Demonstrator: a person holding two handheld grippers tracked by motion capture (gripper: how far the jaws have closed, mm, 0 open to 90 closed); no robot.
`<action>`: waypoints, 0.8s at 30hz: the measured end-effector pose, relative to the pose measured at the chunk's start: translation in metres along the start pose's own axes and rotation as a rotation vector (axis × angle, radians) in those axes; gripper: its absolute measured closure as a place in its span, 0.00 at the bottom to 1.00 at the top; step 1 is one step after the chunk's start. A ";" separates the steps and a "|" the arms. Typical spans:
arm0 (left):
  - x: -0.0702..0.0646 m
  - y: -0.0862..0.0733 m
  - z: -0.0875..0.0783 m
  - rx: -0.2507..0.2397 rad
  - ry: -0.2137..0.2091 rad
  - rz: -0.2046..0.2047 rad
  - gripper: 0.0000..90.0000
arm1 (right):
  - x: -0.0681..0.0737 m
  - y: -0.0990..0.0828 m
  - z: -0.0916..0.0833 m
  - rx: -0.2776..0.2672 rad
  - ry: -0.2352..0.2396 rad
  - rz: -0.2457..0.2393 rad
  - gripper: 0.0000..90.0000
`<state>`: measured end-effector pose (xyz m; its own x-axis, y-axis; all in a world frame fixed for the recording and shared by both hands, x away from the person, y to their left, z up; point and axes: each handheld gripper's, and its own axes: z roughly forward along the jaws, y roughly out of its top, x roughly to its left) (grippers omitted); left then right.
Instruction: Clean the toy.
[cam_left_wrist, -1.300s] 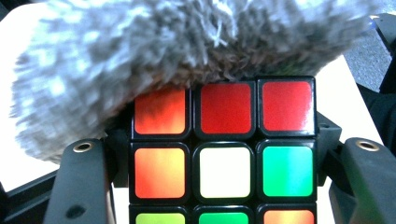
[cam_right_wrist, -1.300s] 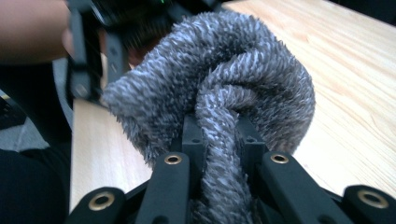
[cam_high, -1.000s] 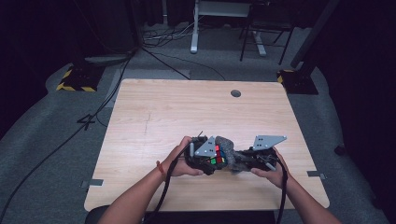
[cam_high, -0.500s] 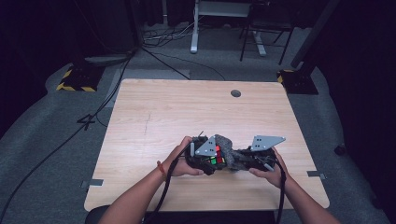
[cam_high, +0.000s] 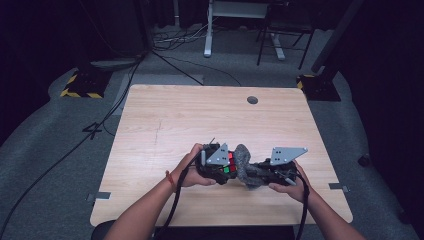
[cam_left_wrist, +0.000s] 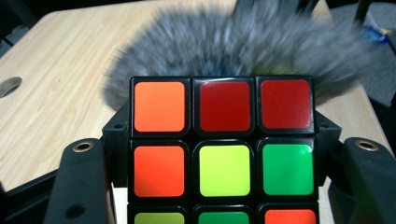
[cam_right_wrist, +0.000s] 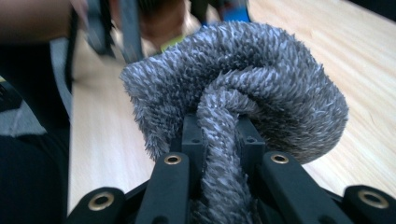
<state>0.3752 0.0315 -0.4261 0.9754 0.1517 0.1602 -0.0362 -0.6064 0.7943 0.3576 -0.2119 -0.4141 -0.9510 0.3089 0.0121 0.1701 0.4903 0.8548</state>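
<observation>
The left tongs (cam_high: 227, 167) are clamping a puzzle cube (cam_left_wrist: 223, 147) between their jaws, its orange, red, yellow and green squares facing the camera riding on them. The right tongs (cam_high: 252, 172) are pinching a fuzzy grey cloth (cam_right_wrist: 243, 88), a fold of it squeezed tight between the jaws. The two tongs are pointing at each other, and the cloth is pressing up against the cube's far side. All this is happening just above the near middle of the wooden table (cam_high: 200, 120).
</observation>
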 end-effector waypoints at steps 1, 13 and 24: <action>-0.002 0.000 0.003 0.014 -0.004 0.002 0.37 | 0.002 0.002 0.001 0.006 -0.007 -0.009 0.87; -0.010 0.004 0.007 0.004 -0.051 0.016 0.37 | -0.012 -0.005 0.002 0.037 -0.091 0.031 0.87; -0.001 0.001 -0.005 -0.020 -0.011 -0.014 0.37 | 0.001 -0.003 0.000 0.022 -0.034 -0.013 0.87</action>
<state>0.3730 0.0347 -0.4225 0.9781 0.1518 0.1423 -0.0262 -0.5888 0.8078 0.3563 -0.2133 -0.4164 -0.9440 0.3296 -0.0167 0.1640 0.5125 0.8429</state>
